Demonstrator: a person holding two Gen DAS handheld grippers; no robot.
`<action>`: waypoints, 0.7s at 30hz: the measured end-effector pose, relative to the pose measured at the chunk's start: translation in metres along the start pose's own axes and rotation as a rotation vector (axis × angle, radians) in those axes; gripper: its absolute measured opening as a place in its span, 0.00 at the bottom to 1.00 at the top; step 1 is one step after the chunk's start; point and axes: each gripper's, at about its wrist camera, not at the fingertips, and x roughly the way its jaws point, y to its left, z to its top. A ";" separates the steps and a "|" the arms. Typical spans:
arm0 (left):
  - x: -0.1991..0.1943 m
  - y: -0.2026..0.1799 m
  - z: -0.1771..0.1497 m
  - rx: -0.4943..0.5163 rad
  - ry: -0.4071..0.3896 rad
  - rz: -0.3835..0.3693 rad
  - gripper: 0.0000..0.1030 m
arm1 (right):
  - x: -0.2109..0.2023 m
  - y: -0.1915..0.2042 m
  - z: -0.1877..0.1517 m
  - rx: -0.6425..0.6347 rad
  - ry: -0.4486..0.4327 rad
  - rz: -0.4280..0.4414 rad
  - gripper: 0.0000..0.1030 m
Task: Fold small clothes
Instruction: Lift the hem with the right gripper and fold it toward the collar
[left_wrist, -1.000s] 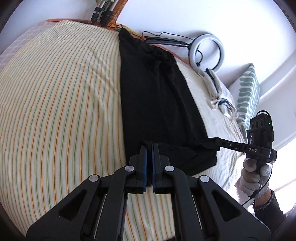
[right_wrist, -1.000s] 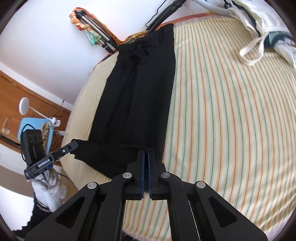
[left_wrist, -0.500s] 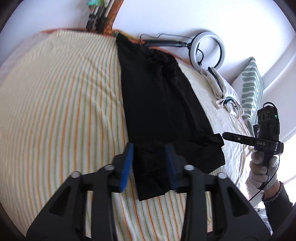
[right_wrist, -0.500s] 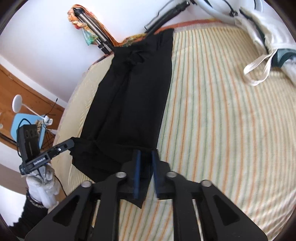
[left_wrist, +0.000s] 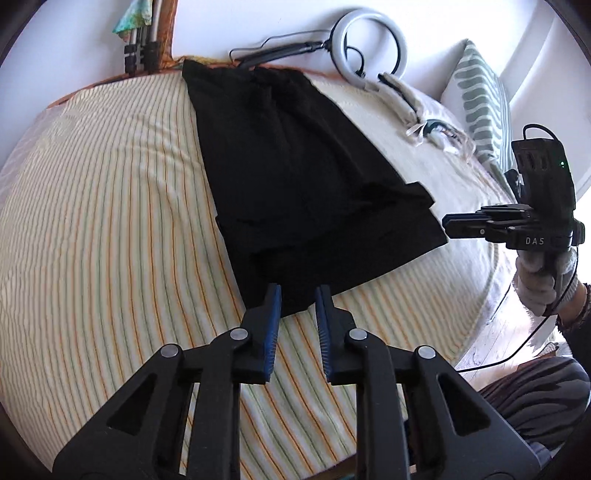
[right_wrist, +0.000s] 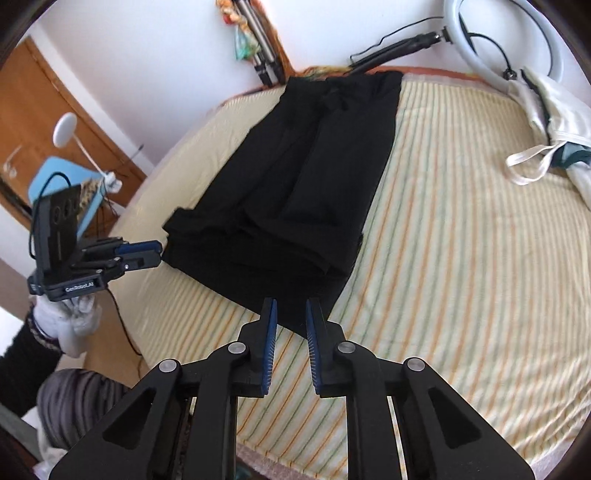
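Black, soft and already narrowed lengthwise, the long black cloth garment (left_wrist: 295, 177) lies flat on the striped yellow bed sheet (left_wrist: 103, 206), its far end near the wall and its near end doubled over into a thicker band (right_wrist: 266, 258). We judge it lies this way so the next fold can shorten it along its length, and the near edge sits close to us so both hands can reach a corner each.

Our left tongs (left_wrist: 297, 295) stand partly open, blue pads apart, hovering just over the near left corner of the garment and gripping nothing. Our right tongs (right_wrist: 290, 308) are likewise parted, poised above the near right corner with nothing between the pads (whether either pair brushes the cloth, we cannot tell). In the left wrist view the right tongs (left_wrist: 448, 225) sit just beside the folded band's outer edge.

A white ring light (left_wrist: 369, 40) and pale crumpled clothes (right_wrist: 546, 110) wait well apart, at the bed's far side.
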 end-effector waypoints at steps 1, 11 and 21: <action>0.002 0.001 0.001 -0.003 0.007 0.000 0.18 | 0.005 0.000 0.001 -0.002 0.012 -0.002 0.14; 0.019 0.012 0.025 -0.026 0.026 0.015 0.18 | 0.025 -0.001 0.024 -0.054 0.057 -0.032 0.13; 0.016 0.049 0.064 -0.175 -0.105 0.056 0.18 | 0.017 -0.030 0.073 0.099 -0.078 -0.097 0.14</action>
